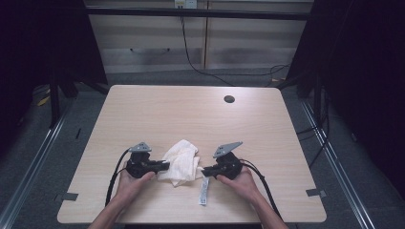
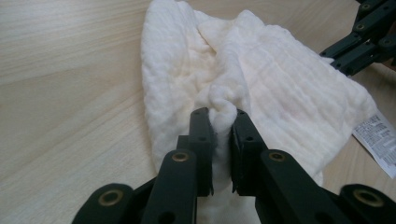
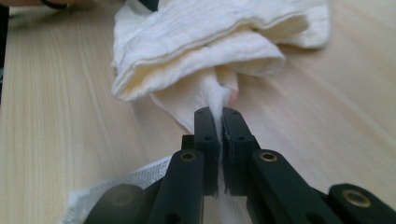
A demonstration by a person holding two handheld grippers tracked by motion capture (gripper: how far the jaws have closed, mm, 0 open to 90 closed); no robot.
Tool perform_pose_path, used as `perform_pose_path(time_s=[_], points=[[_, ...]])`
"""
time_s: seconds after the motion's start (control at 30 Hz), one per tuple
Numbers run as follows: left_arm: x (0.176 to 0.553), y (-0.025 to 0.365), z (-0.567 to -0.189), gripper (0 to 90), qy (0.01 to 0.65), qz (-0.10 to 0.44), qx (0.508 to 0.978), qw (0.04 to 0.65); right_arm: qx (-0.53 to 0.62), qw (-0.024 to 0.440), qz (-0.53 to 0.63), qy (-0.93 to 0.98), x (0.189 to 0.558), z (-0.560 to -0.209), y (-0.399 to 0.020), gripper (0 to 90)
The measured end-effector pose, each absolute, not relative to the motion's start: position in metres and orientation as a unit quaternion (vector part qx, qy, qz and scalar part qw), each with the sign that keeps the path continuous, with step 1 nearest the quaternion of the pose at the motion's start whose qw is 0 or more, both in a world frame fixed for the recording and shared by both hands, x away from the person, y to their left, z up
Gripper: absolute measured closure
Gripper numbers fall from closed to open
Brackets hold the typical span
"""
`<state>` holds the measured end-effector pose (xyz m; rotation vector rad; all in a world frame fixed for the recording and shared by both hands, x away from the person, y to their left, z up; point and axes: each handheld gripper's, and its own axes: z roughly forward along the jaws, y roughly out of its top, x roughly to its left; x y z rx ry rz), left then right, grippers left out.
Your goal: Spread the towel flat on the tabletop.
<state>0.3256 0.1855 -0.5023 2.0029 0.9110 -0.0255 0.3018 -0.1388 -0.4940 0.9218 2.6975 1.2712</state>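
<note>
On the pale wooden table [image 1: 191, 109], the left gripper [image 1: 166, 165] sits at about 8 o'clock from the table's middle, held in the person's left hand [image 1: 131, 183], its black jaws pointing toward 3 o'clock. In the left gripper view these jaws are clamped on a bunched fold of the white cloth [image 2: 243, 79], a small knot of fabric squeezed up between the pads.

The white cloth [image 1: 181, 162] lies crumpled between the two grippers, at about 6 o'clock from the table's centre, resting on the wood and touching both sets of jaws. A white care label [image 1: 204, 191] trails from its near right edge toward 6 o'clock and lies flat on the table; the left gripper view shows it printed with small text [image 2: 378, 140].

The right gripper [image 1: 206, 170] sits at about 5 o'clock from the centre, gripped by the right hand [image 1: 243, 183], its jaws pointing toward 9 o'clock. In the right gripper view [image 3: 219, 119] the jaws are pressed together on a thin edge of the cloth [image 3: 201, 42], whose folded layers rise just beyond the tips.

A dark round hole [image 1: 229, 99] marks the tabletop at about 1 o'clock, well apart from the cloth.
</note>
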Motion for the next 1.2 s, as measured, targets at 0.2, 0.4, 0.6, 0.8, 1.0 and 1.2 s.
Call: perform_pose_path(time_s=[0.2, 0.4, 0.6, 0.8, 1.0, 1.2], points=[[0.327, 0.197, -0.496, 80.8, 0.381, -0.016, 0.788, 0.482, 0.31, 0.032, 0.442, 0.841, 0.304, -0.471, -0.156, 87.1], [0.325, 0.201, -0.489, 75.8, 0.373, -0.016, 0.782, 0.499, 0.317, 0.056, 0.464, 0.825, 0.304, -0.449, -0.17, 87.5], [0.324, 0.204, -0.48, 71.3, 0.374, -0.012, 0.772, 0.513, 0.317, 0.076, 0.477, 0.816, 0.308, -0.423, -0.173, 88.0], [0.326, 0.209, -0.477, 79.5, 0.372, -0.007, 0.776, 0.509, 0.309, 0.089, 0.477, 0.818, 0.314, -0.397, -0.17, 88.2], [0.326, 0.208, -0.47, 88.4, 0.356, 0.002, 0.779, 0.515, 0.293, 0.107, 0.49, 0.814, 0.325, -0.363, -0.163, 88.2], [0.328, 0.214, -0.472, 88.1, 0.364, 0.014, 0.781, 0.507, 0.283, 0.126, 0.506, 0.805, 0.338, -0.328, -0.159, 88.2]])
